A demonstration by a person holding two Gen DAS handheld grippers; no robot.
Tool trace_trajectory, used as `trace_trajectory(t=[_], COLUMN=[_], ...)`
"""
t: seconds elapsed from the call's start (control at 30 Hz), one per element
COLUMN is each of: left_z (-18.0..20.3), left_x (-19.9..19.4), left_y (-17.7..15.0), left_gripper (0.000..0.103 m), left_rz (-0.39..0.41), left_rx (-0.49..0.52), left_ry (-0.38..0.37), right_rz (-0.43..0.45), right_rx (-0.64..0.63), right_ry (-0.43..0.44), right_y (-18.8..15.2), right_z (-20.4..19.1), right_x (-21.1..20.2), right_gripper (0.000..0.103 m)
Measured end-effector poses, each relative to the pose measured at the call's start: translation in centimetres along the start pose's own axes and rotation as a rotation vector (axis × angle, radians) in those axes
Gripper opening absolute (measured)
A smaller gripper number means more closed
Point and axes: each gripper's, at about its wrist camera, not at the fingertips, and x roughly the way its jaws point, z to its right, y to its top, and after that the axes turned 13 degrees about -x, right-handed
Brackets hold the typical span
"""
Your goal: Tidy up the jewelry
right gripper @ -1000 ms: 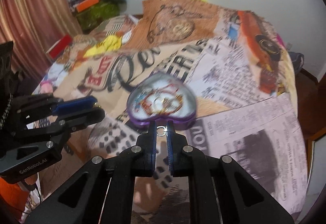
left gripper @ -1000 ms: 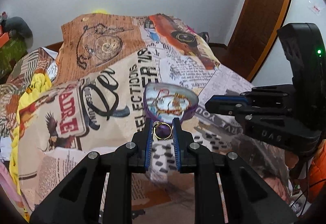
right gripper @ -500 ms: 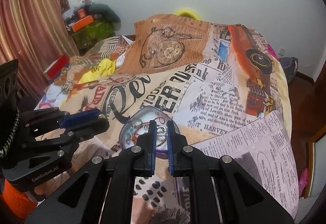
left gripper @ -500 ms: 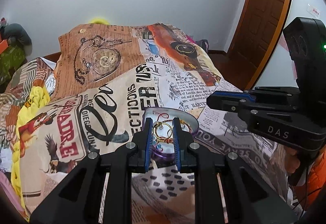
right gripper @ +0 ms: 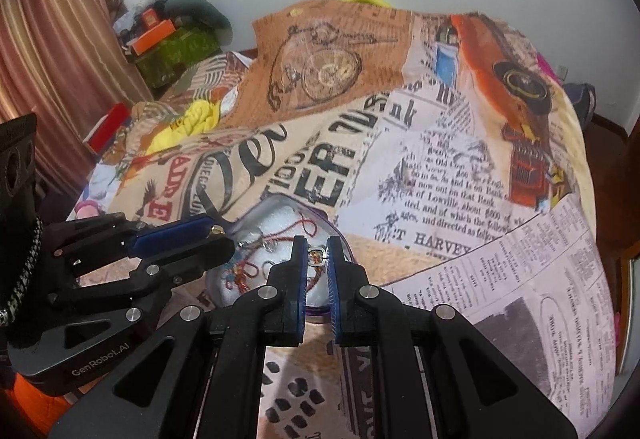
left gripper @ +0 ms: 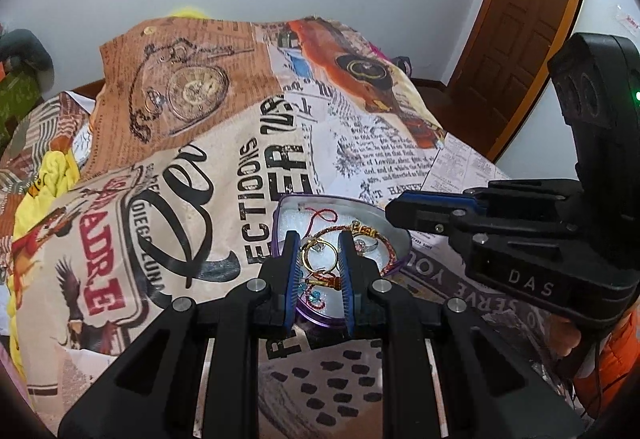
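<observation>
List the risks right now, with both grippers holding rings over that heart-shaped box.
1. The left gripper pinches the gold ring only by its edges; released off-centre, it could roll off onto the printed bedspread.
2. The right gripper holds a small silver ring at its very fingertips, so it might slip early.
3. The heart-shaped box already holds tangled red thread bracelets; fingers may snag them.

You have a gold ring (left gripper: 319, 255) and a small silver ring (right gripper: 316, 254) held above the purple heart-shaped box (left gripper: 400, 239) of tangled jewelry on the bed.
</observation>
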Motion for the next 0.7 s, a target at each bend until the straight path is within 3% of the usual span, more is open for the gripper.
trace_trajectory(t=[0.37, 0.7], left_z=[0.0, -0.2], left_x=[1.3, 0.1], left_y=[0.1, 0.4], left_gripper=[0.018, 0.018], left_rz=[-0.037, -0.017], left_rx=[-0.014, -0.031], left_ry=[-0.009, -0.005], right_rz=[-0.039, -0.046], right_rx=[-0.016, -0.035], right_ry=[0.019, 0.003], right_y=[-0.9, -0.6], right_z=[0.2, 0.0], right_x=[1.0, 0.4], right_gripper=[0.008, 0.011])
